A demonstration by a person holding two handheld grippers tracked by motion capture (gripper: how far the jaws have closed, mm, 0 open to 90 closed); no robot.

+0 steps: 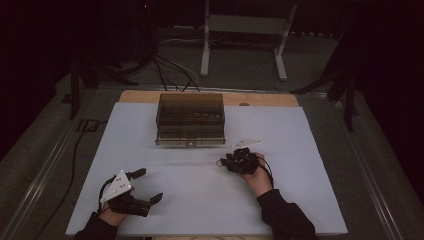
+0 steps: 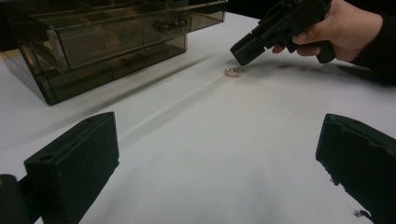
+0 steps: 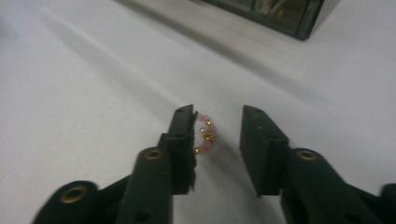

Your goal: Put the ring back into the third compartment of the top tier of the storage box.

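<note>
So the right gripper (image 3: 217, 135) has its jaws narrowly apart around a pink-and-gold beaded bracelet (image 3: 205, 133) lying on the white table (image 1: 200, 190), just in front of the smoky drawer organizer (image 1: 190, 120). Left gripper (image 1: 142, 186) gapes wide, nearer the person.

Drawer box (image 1: 190, 120) at upper centre, on the table (image 1: 200, 200). Bracelet (image 2: 233, 72) below-right of it, between the right gripper (image 3: 217, 128) jaws. Left gripper (image 1: 150, 186) lower left.
</note>
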